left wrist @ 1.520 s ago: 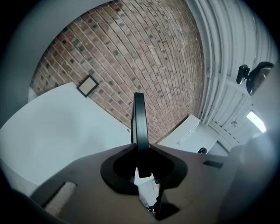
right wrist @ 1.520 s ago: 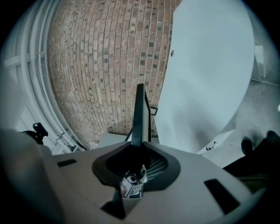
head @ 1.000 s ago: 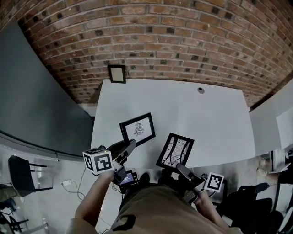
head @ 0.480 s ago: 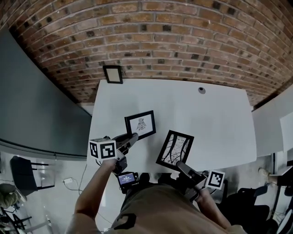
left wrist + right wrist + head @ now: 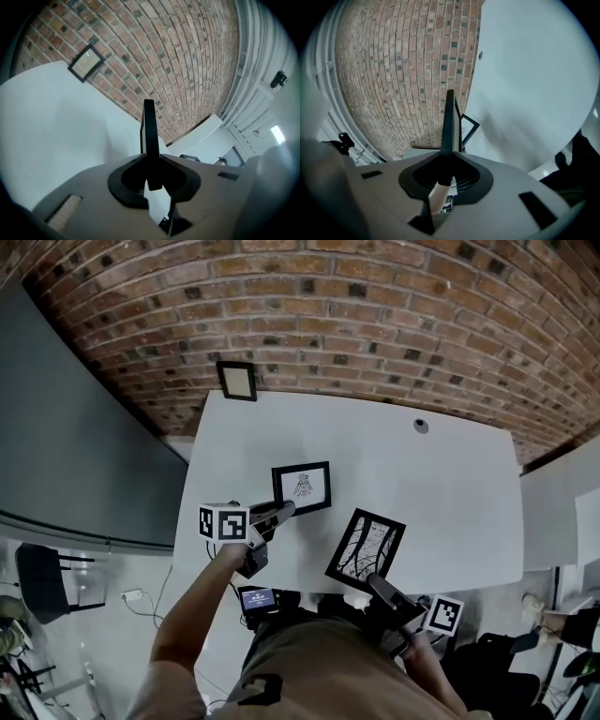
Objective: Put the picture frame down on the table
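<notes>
I hold two black picture frames over the white table (image 5: pixel 450 493). The small frame (image 5: pixel 302 487), with a light drawing in it, is pinched at its near-left corner by my left gripper (image 5: pixel 284 510). In the left gripper view that frame (image 5: pixel 149 131) runs edge-on between the shut jaws. My right gripper (image 5: pixel 375 582) is shut on the bottom edge of the larger frame (image 5: pixel 367 545), which shows dark branching lines and tilts right. That frame appears edge-on (image 5: pixel 450 124) in the right gripper view, with the small frame (image 5: pixel 468 129) just behind it.
A third framed picture (image 5: pixel 237 381) stands at the table's far left corner against the brick wall (image 5: pixel 375 324), also seen as the wall-side frame (image 5: pixel 86 62). A small round object (image 5: pixel 421 426) lies far right on the table. A dark panel (image 5: pixel 75 437) borders the left.
My left gripper has carried the small frame forward and to the right, farther over the table. The right gripper and its frame have barely shifted.
</notes>
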